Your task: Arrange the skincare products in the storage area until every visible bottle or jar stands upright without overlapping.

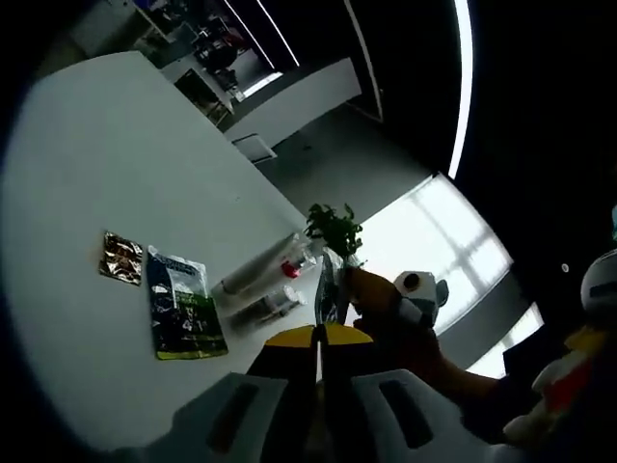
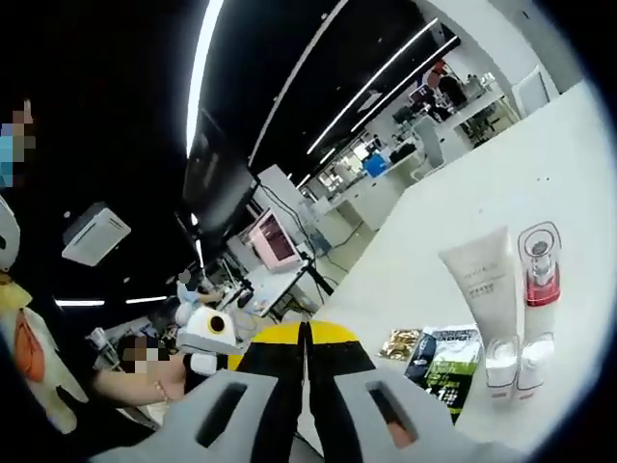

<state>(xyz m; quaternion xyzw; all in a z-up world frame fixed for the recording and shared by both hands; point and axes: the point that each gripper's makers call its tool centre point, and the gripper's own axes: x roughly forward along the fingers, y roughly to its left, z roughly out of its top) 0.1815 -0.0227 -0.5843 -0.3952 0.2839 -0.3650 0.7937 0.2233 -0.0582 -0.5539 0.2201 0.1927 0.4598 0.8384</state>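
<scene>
On the white table (image 1: pixel 106 145) a white tube (image 1: pixel 258 271) and a clear bottle with a red band (image 1: pixel 288 267) appear to lie flat, side by side. In the right gripper view the tube (image 2: pixel 479 280) and the red-banded bottle (image 2: pixel 539 273) sit at the right, their white ends (image 2: pixel 501 365) towards me. Both grippers hang in the air off the table's edge, well short of the products. My left gripper (image 1: pixel 319 336) is shut with nothing in it. The right gripper (image 2: pixel 307 333) is shut and empty too.
A blue-green packet (image 1: pixel 181 309) and a small gold sachet (image 1: pixel 122 258) lie next to the products, also seen as the packet (image 2: pixel 445 362) and sachet (image 2: pixel 400 344). A potted plant (image 1: pixel 335 230) stands at the table's edge. A person's forearm (image 1: pixel 424 352) reaches in beside my left gripper.
</scene>
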